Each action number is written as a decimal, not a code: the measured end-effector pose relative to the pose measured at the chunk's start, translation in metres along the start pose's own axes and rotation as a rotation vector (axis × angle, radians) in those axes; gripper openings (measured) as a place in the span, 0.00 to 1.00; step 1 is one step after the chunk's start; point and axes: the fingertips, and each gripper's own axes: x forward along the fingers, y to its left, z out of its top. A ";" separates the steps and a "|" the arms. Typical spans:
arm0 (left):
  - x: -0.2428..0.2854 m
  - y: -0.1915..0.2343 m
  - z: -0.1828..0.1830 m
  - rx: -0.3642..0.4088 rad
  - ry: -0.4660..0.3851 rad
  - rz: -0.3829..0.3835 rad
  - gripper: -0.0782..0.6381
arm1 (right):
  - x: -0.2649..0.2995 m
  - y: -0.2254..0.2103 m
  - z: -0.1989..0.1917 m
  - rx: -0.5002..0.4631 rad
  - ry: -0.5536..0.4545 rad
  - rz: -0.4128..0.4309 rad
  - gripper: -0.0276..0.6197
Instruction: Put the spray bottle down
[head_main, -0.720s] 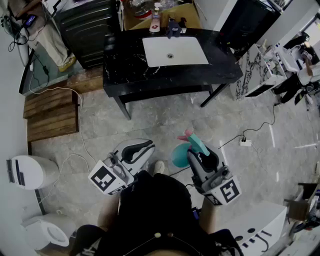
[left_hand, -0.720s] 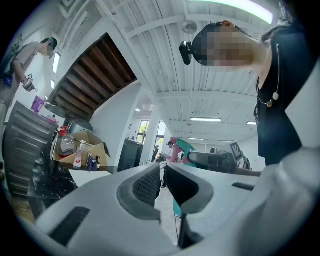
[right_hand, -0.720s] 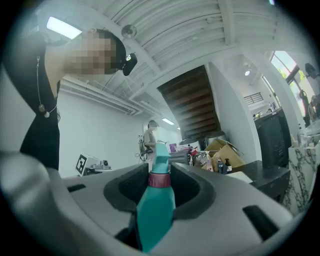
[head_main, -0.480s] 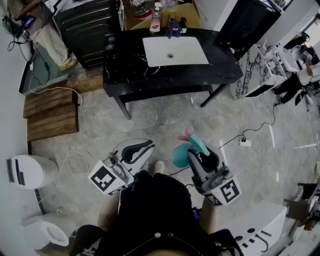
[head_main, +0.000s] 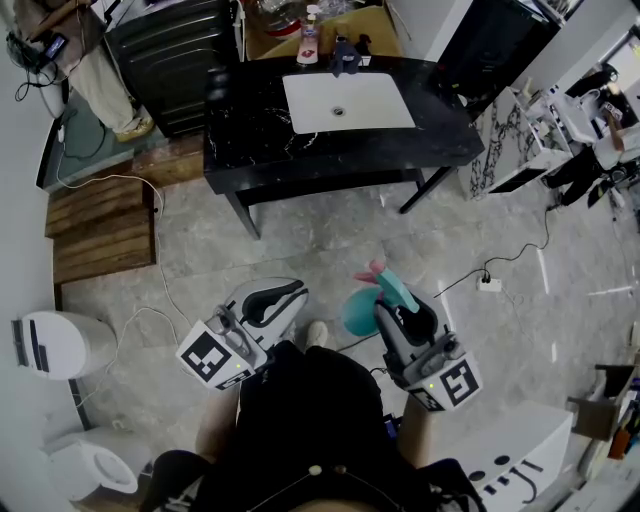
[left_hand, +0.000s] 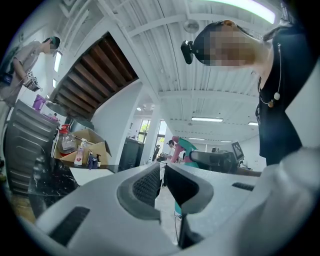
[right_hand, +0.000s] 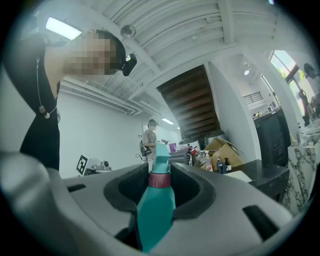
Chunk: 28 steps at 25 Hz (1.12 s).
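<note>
Teal spray bottle (head_main: 386, 294) with pink collar and pink trigger is up in the air over the grey tiled floor (head_main: 330, 250), not set down, clamped in your right gripper (head_main: 402, 316). In the right gripper view the two jaws press on the bottle body from either side, and the neck and head stick out past the jaw tips, away from you. The bottle's round teal base sits on the side toward your left gripper (head_main: 268, 298). The two grippers are near each other but apart. Left gripper carries nothing: in the left gripper view its jaws are drawn together to a thin slit, with only floor seen through it. Marker cubes face up on both, left cube (head_main: 212, 358) and right cube (head_main: 455, 381). Your shoe (head_main: 317, 333) shows on the floor between the grippers. The bottle is well apart from the black marble-look table (head_main: 240, 140) ahead, which has a white sink basin (head_main: 345, 100) set in its top. A few small bottles (head_main: 309, 45) stand at the table's back edge, with a cardboard box (head_main: 370, 25) behind them. A wooden pallet (head_main: 100, 235) lies to the left. A white power strip (head_main: 490, 284) with its cable lies on the floor to the right. Another person (head_main: 95, 75) stands at the upper left.
</note>
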 end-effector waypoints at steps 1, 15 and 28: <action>0.000 0.000 0.000 0.000 0.001 0.000 0.16 | -0.001 -0.001 -0.001 -0.002 0.002 0.000 0.26; 0.008 -0.001 -0.005 -0.005 0.016 0.001 0.16 | -0.004 -0.010 0.002 0.014 -0.037 -0.001 0.26; 0.026 -0.008 -0.013 -0.008 0.036 0.022 0.16 | -0.017 -0.028 -0.006 0.019 -0.011 0.009 0.26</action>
